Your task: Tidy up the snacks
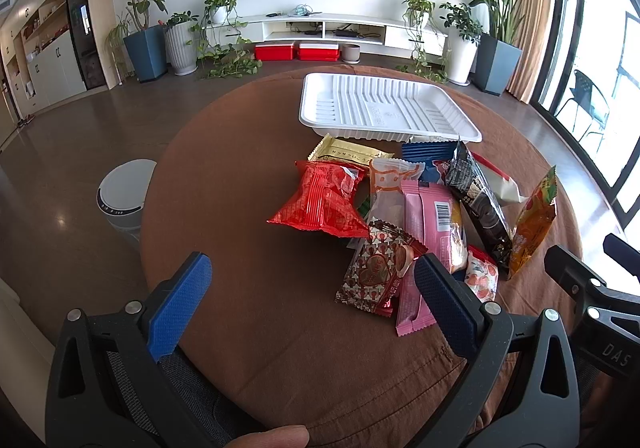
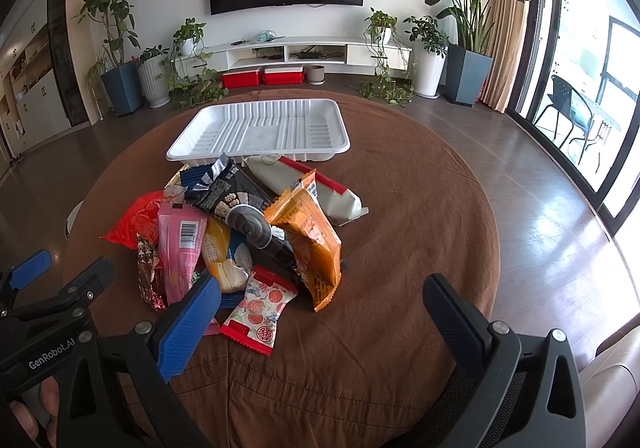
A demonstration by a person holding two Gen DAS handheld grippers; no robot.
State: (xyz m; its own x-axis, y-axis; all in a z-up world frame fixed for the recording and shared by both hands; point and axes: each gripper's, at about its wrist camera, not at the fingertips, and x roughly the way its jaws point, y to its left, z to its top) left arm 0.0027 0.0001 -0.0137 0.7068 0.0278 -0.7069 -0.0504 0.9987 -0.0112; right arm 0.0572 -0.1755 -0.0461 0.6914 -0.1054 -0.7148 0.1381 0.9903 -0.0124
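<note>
Snacks lay heaped on the brown-clothed table (image 2: 400, 208), none yet inside the white tray (image 2: 260, 132) that stood empty just beyond the pile. Both tongs were spread wide and held nothing: the left tongs (image 1: 312, 288) hovered at the near left of the heap, with one finger just over the heart-patterned packet (image 1: 376, 268), and the right tongs (image 2: 320, 308) sat low at the near edge, close to the red-and-white strawberry packet (image 2: 260, 308). The sorting looked to be at its very start. A sensible next move would be to lower one pair over a loose top packet, such as the orange pouch (image 2: 312, 240), pinch its crimped edge, and carry it to the tray.
</note>
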